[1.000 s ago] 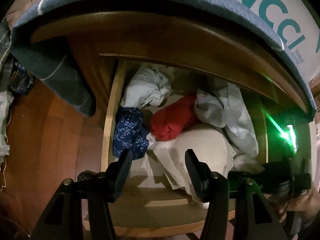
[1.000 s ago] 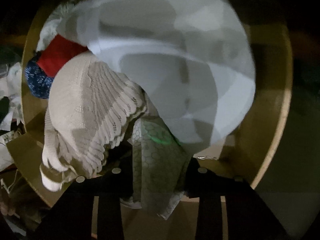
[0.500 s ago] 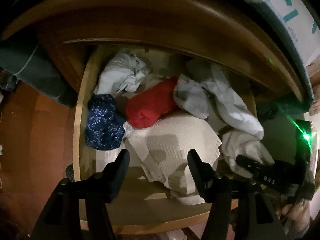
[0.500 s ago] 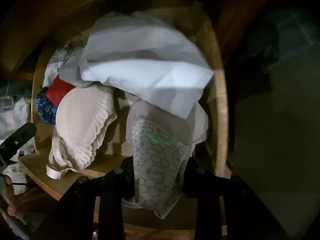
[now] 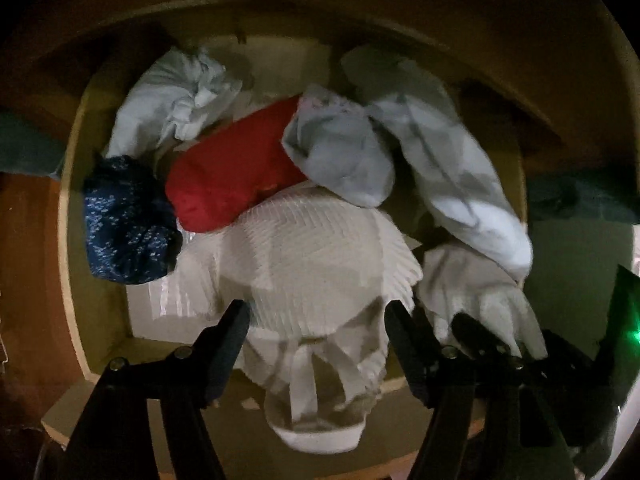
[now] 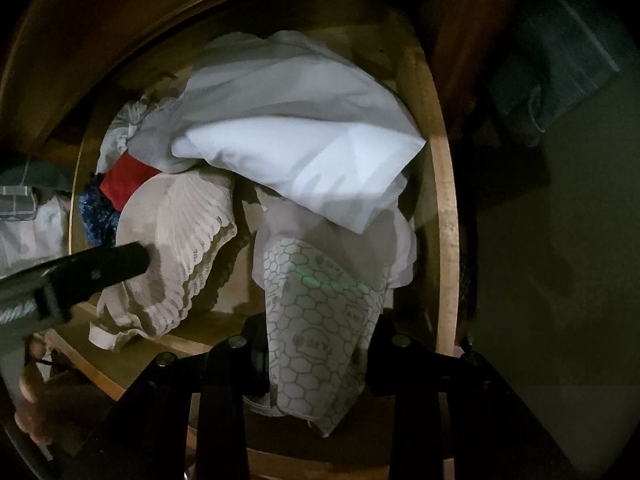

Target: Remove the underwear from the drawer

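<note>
Open wooden drawer (image 5: 76, 240), seen from above and packed with crumpled clothing; dim light, soft blur toward the edges.

Left gripper (image 5: 316, 316) over the near middle of the drawer, pointing steeply down; jaws set wide and just now spreading further, straddling the cream lace underwear (image 5: 320, 264) without pressing on it; that piece draped over the drawer's front edge, waistband hanging outside. Dark blue speckled bundle (image 5: 128, 220) in the near left corner, against the drawer's side wall; red roll (image 5: 232, 180) just beside it, touching the cream lace piece; pale knotted cloth (image 5: 176, 104) at the back left; grey-white garments (image 5: 440, 156) heaped along the right side.

Right gripper (image 6: 316, 344) at the near right of the drawer, clamped on the white honeycomb-printed underwear (image 6: 316, 304); fabric pinched between both jaws, its lower corner hanging below them, its upper part reaching up among the other clothes, whether free of the pile impossible to judge. Large folded white cloth (image 6: 296, 144) just behind it, overlapping its top. One finger of the left gripper visible in the right wrist view, lying across the cream lace piece; part of a person's hand (image 6: 36, 404) at the lower left edge there.
</note>
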The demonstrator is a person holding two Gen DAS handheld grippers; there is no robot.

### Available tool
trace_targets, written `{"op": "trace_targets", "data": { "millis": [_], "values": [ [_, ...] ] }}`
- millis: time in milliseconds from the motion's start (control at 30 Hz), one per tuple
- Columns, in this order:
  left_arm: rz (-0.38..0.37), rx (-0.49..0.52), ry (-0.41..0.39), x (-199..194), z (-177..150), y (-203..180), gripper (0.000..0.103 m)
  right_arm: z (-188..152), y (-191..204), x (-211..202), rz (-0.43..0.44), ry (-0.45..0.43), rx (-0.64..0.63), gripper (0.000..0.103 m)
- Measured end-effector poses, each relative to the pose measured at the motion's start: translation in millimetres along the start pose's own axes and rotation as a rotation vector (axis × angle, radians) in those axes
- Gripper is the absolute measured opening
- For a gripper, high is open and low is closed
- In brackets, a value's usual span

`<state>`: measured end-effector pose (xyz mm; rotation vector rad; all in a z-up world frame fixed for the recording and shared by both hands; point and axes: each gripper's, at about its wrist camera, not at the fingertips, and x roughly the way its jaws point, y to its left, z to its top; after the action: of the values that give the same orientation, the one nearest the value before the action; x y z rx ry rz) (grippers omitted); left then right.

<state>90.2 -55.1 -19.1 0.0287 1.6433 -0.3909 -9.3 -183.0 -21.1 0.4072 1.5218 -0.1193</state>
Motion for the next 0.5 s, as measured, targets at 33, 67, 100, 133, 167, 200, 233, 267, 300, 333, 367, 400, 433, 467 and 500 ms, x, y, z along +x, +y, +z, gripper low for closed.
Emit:
{"op": "trace_targets", "data": {
  "millis": [33,67,100,133,167,200,233,267,300,333,367,400,433,467,500],
  "values": [
    [0.009,-0.009,0.012,4,2,0,0.073,0,0,0,0.007,0.000,0.005,0.030],
    [0.028,-0.011,0.025,8,5,-1,0.074,1,2,-1,0.011,0.001,0.007,0.030],
    [0.040,-0.012,0.035,11,6,-2,0.075,2,0,-1,0.014,0.003,0.008,0.030],
    [0.045,-0.015,0.043,13,8,-3,0.075,3,0,0,0.014,0.005,0.008,0.030],
    [0.050,-0.018,0.050,16,10,-4,0.075,7,-2,1,0.014,0.005,0.007,0.030],
    [0.053,-0.021,0.052,17,11,-4,0.075,7,-3,2,0.013,0.006,0.006,0.030],
    [0.053,-0.035,0.051,17,12,-2,0.074,7,-3,2,0.013,0.007,0.004,0.031],
    [0.050,-0.043,0.051,17,12,-1,0.070,7,-3,2,0.013,0.007,0.003,0.031],
    [0.051,-0.041,0.056,19,13,-2,0.056,7,-2,1,0.014,0.007,0.003,0.031],
    [0.057,-0.034,0.062,19,13,0,0.048,7,-2,0,0.016,0.008,0.003,0.031],
    [0.054,-0.033,0.059,19,12,1,0.044,7,-2,0,0.017,0.008,0.001,0.031],
    [0.055,-0.029,0.053,18,11,1,0.033,7,-2,0,0.018,0.007,0.001,0.031],
    [0.066,-0.025,0.045,16,10,1,0.029,7,-2,2,0.018,0.008,0.000,0.031],
    [0.061,-0.025,0.034,13,9,2,0.027,7,-2,2,0.019,0.009,-0.001,0.031],
    [0.053,-0.019,0.025,10,6,2,0.024,7,-1,1,0.020,0.009,-0.001,0.031]
  ]
}}
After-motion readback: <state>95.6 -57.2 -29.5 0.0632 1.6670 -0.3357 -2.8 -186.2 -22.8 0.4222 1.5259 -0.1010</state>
